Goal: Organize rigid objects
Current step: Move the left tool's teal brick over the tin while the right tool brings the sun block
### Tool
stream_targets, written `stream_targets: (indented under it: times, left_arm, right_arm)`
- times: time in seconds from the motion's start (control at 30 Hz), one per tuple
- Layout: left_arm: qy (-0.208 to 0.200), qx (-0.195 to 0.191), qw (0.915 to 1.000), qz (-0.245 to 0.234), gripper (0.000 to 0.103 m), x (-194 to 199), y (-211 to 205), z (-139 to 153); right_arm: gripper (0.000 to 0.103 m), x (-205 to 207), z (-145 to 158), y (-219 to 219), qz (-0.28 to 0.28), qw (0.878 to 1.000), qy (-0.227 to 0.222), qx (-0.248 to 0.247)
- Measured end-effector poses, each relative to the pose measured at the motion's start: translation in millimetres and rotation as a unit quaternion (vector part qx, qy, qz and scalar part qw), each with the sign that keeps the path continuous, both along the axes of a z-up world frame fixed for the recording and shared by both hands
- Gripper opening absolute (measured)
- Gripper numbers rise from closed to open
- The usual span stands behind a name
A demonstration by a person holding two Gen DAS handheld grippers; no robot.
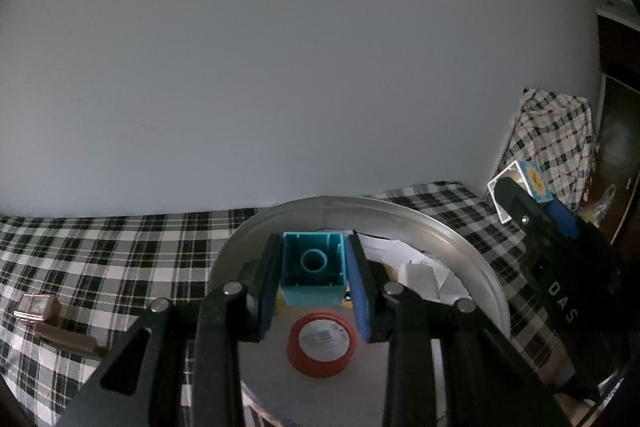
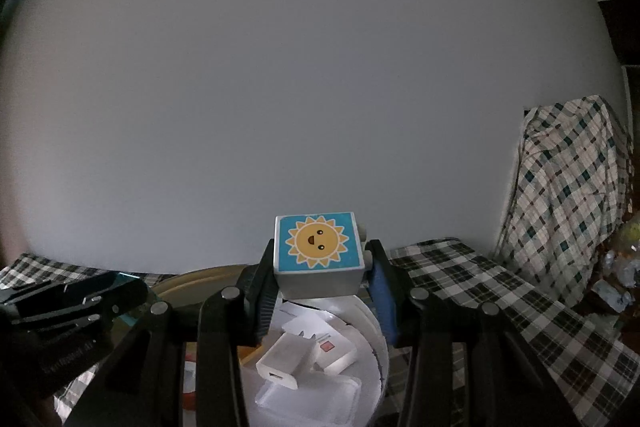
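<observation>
- Left gripper (image 1: 314, 273): jaws nearly closed, squeezing a teal block (image 1: 313, 269), hollow side facing the camera, up above the round metal tray (image 1: 460, 239).
- Right gripper (image 2: 320, 269): jaws part open, squeezing a white block with a sun sticker (image 2: 318, 251), up above a white bowl (image 2: 378, 343).
- Only in the left view: an orange lid (image 1: 321, 344) lying in the tray under the jaws, and a small tan box (image 1: 38, 307) far left on the checked cloth (image 1: 100, 255).
- Only in the right view: white chargers (image 2: 288, 359) piled in the bowl.
- Far right in both: a lump covered in checked cloth.
</observation>
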State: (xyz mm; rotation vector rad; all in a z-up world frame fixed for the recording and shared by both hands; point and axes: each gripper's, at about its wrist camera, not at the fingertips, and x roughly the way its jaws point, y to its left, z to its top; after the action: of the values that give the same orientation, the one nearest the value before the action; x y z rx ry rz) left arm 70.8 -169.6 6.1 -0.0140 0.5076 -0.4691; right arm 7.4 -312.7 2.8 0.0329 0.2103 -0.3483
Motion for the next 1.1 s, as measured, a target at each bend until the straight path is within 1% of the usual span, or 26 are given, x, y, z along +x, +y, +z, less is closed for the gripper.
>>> stream_targets:
  times: [0.17,0.73,1.1]
  left_arm:
    - [0.002,0.004,1.0,-0.006,0.03,1.5,-11.9,-1.0]
    - [0.006,0.008,0.9998,-0.018,0.03,6.7,-31.4,-1.4]
    - [0.015,0.015,0.9997,-0.015,0.03,13.3,-34.1,-5.5]
  right_arm:
    - [0.045,3.4,0.4,-6.4,-0.005,1.0,0.0,-0.002]
    - [0.045,14.7,-0.2,-20.9,-0.029,0.999,0.009,-0.011]
    - [0.045,18.8,-0.9,-23.5,-0.035,0.999,0.016,-0.017]
